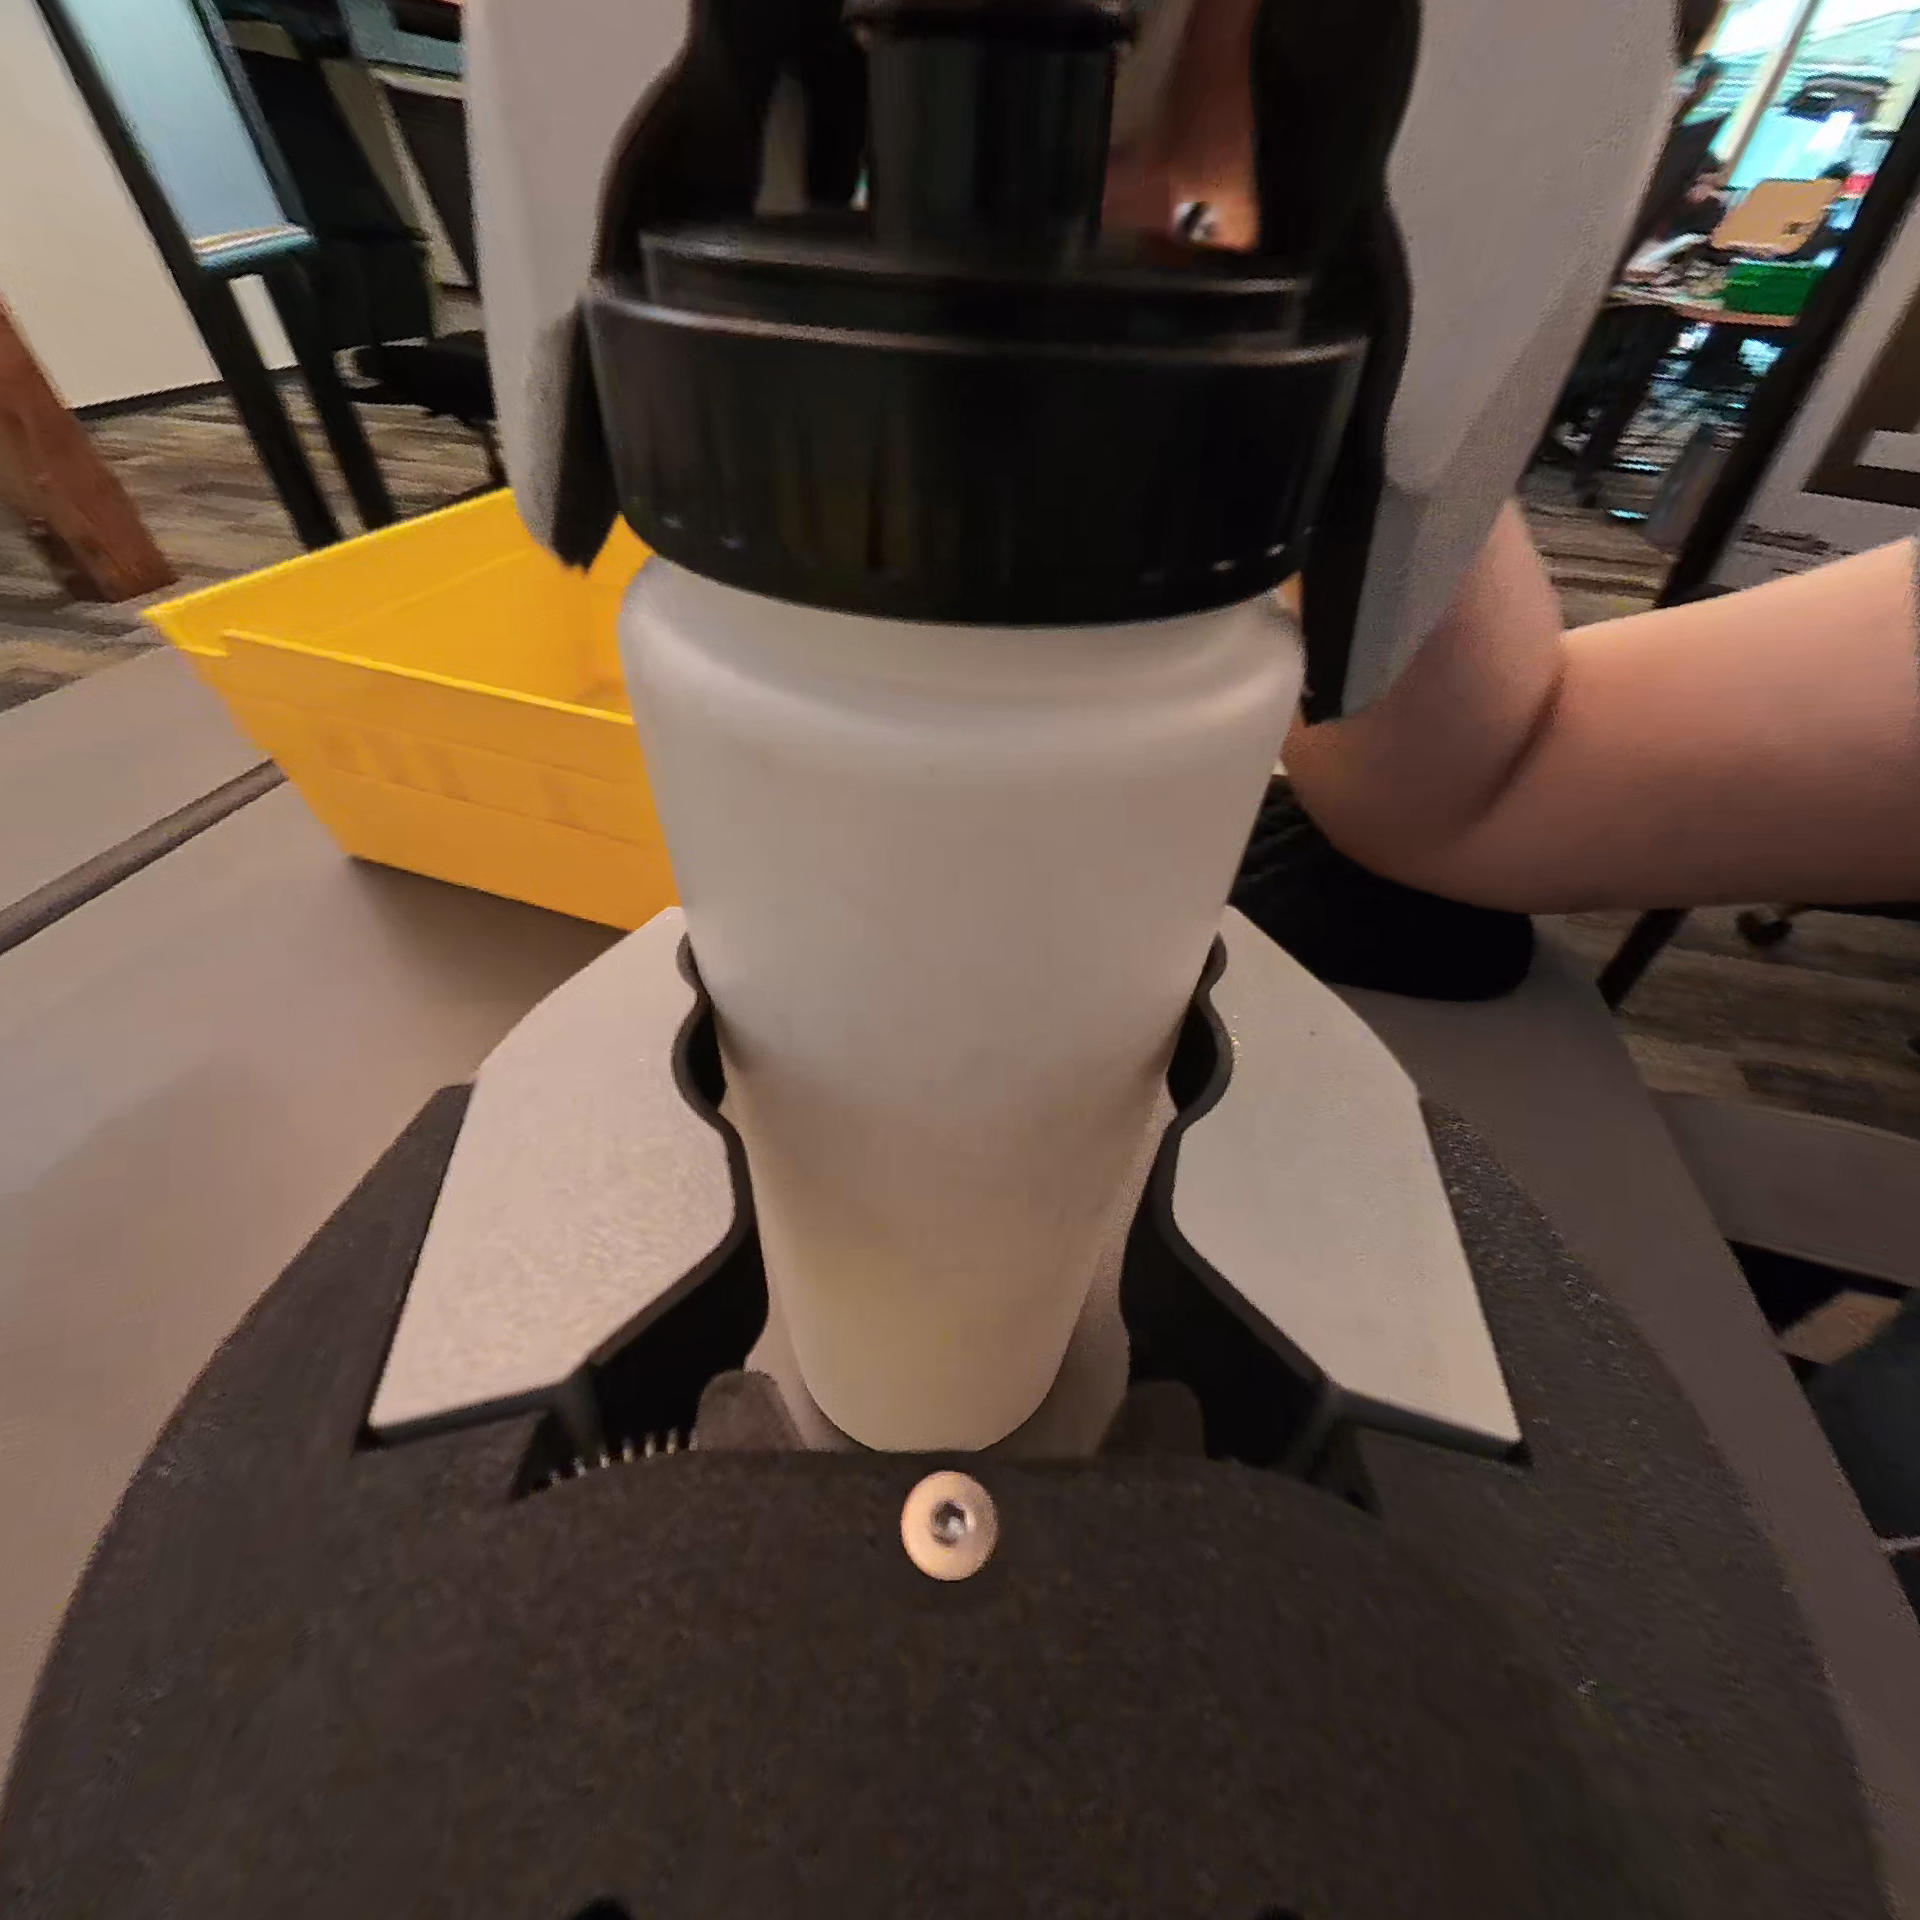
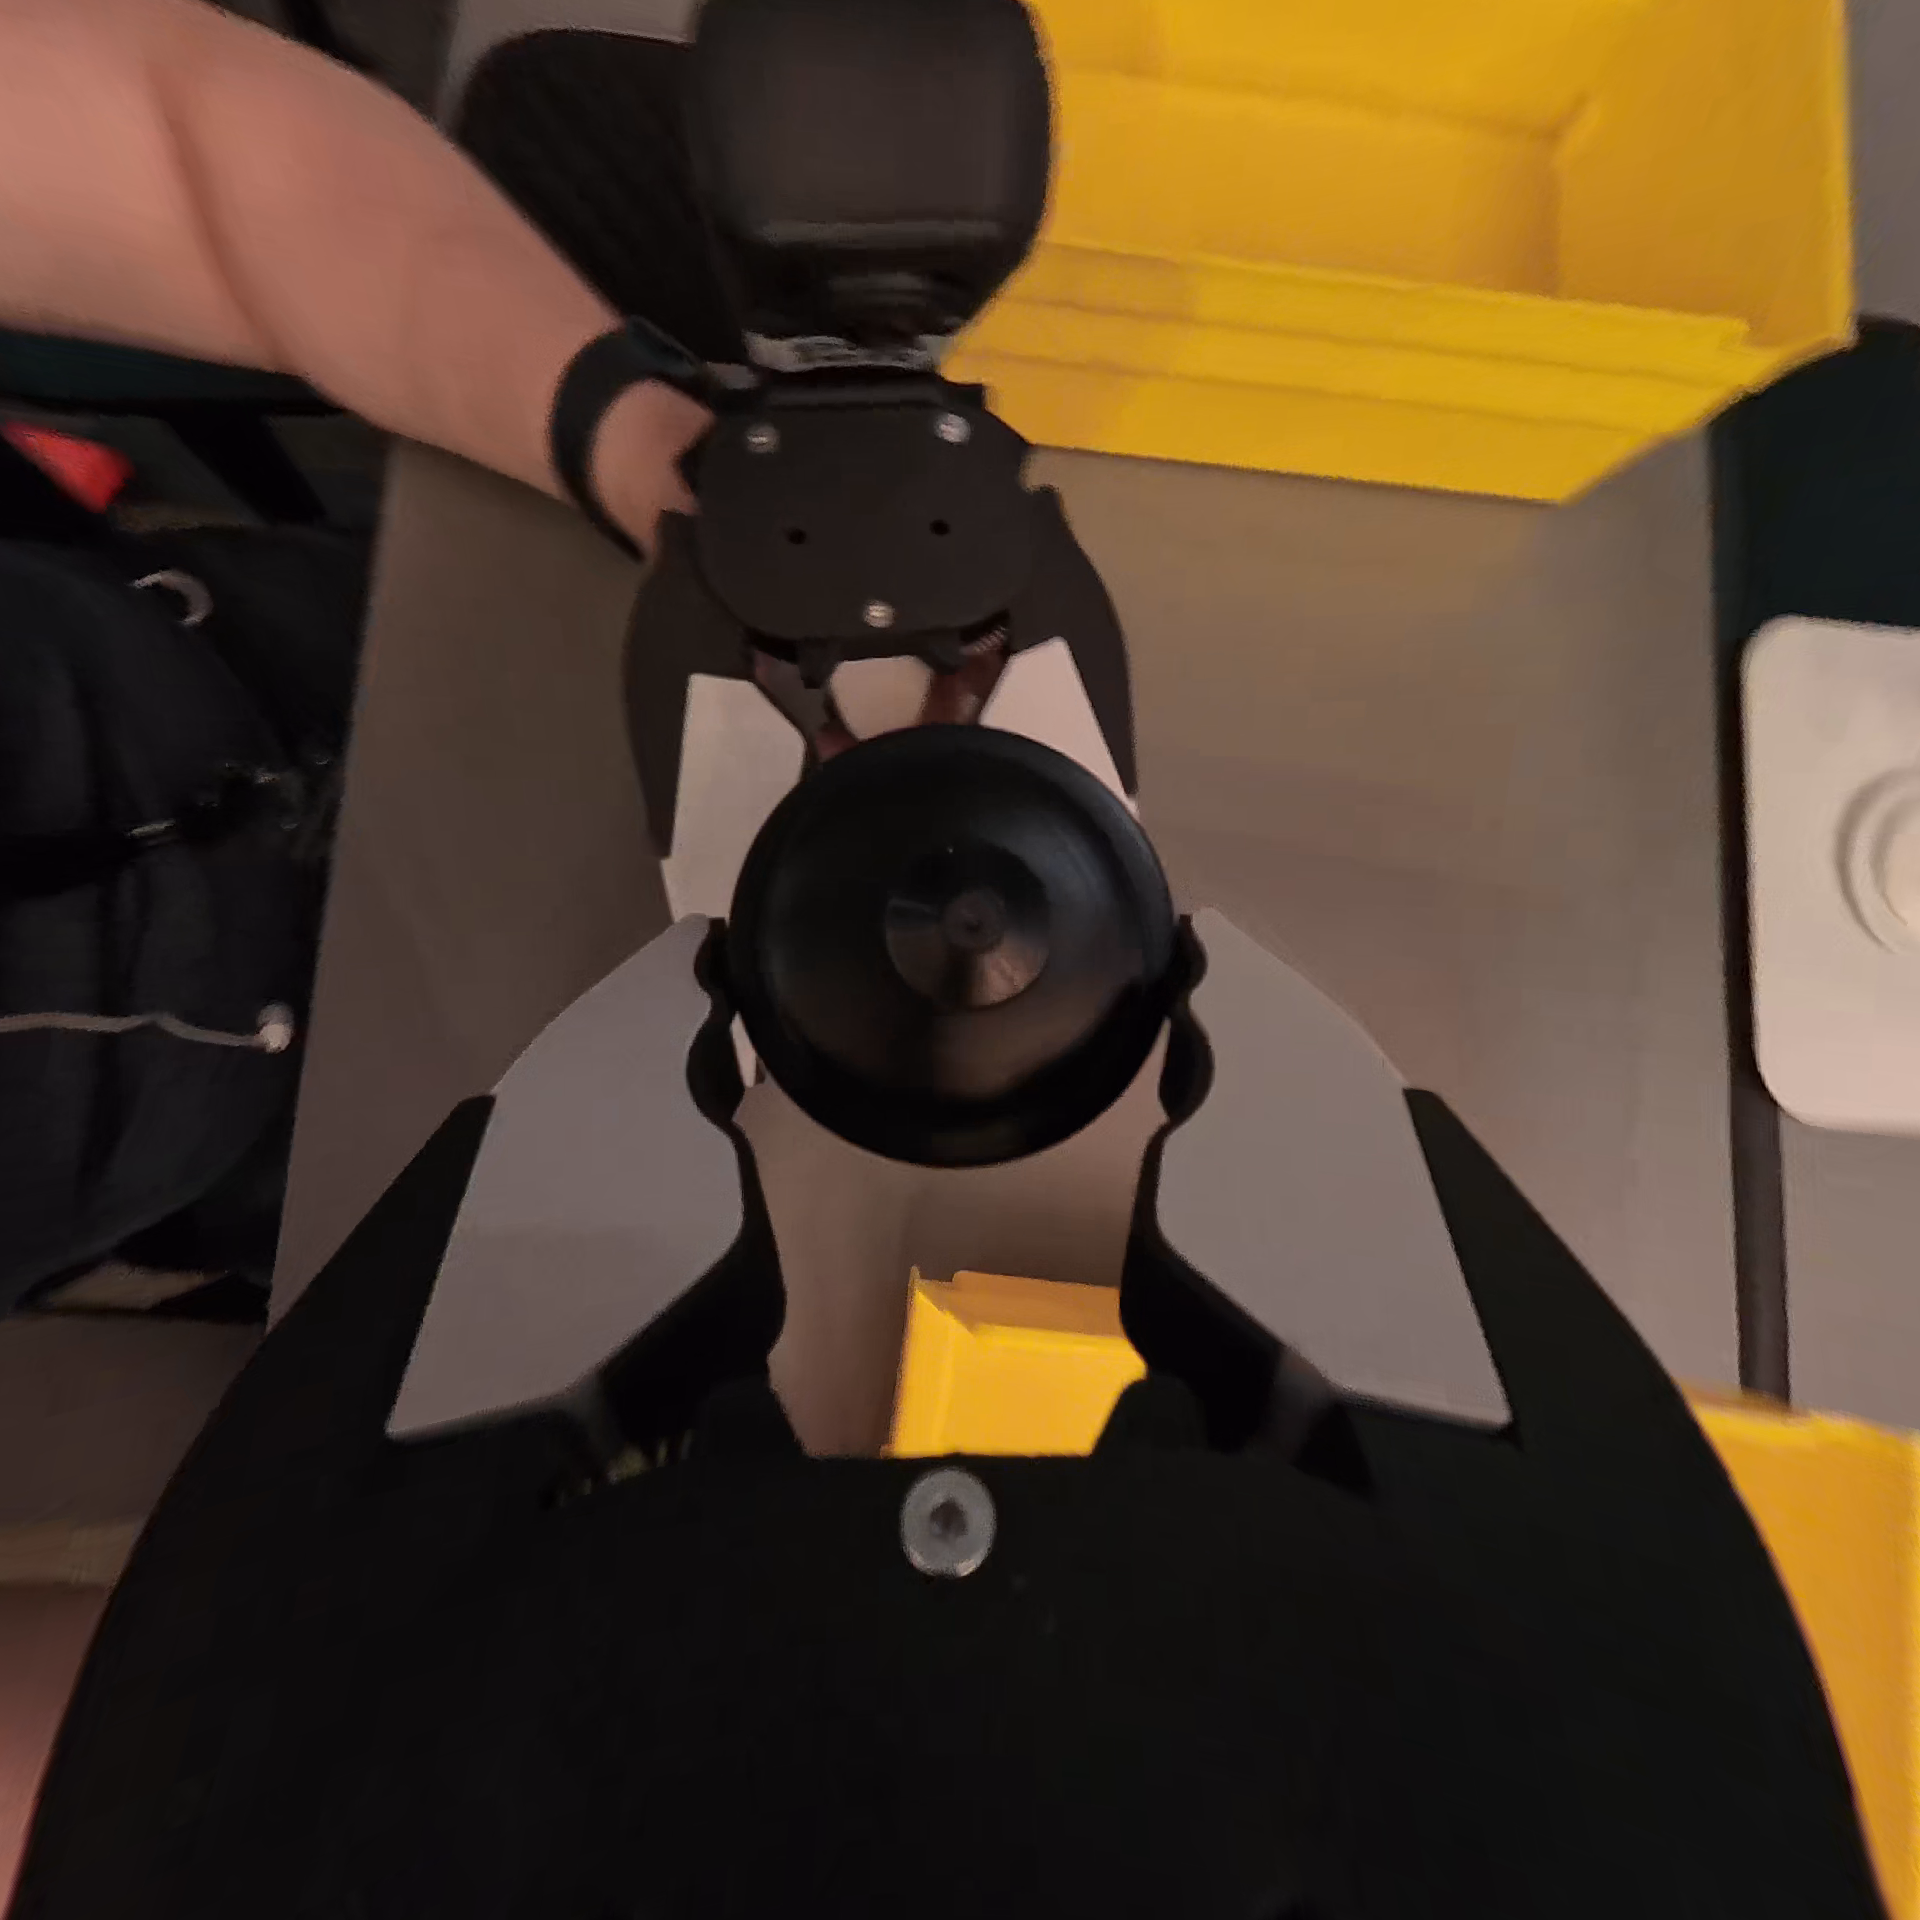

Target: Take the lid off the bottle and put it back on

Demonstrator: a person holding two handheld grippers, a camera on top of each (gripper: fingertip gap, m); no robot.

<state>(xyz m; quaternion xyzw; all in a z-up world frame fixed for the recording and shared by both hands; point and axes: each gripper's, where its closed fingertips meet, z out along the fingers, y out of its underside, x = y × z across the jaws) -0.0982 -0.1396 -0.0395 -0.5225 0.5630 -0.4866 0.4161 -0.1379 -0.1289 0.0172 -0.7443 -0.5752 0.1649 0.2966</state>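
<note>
A white translucent bottle (image 1: 956, 935) stands upright between the fingers of my left gripper (image 1: 951, 956), which is shut on its lower body. A black ribbed lid (image 1: 966, 436) with a spout sits on the bottle's neck. The grey fingers (image 1: 1475, 312) of my right gripper come down from above and clamp the lid's sides. In the right wrist view I look straight down on the lid (image 2: 951, 935), held between the tips of my right gripper (image 2: 951, 940). The lid hides the bottle there. The left gripper (image 2: 888, 810) shows beyond it.
The grey table (image 1: 260, 1039) carries a yellow bin (image 1: 436, 748) behind and left of the bottle. More yellow bins (image 2: 1403, 312) lie around the bottle in the top-down view. A person's forearm (image 1: 1662, 748) reaches in from the right. A white tray-like object (image 2: 1839, 873) lies at the right.
</note>
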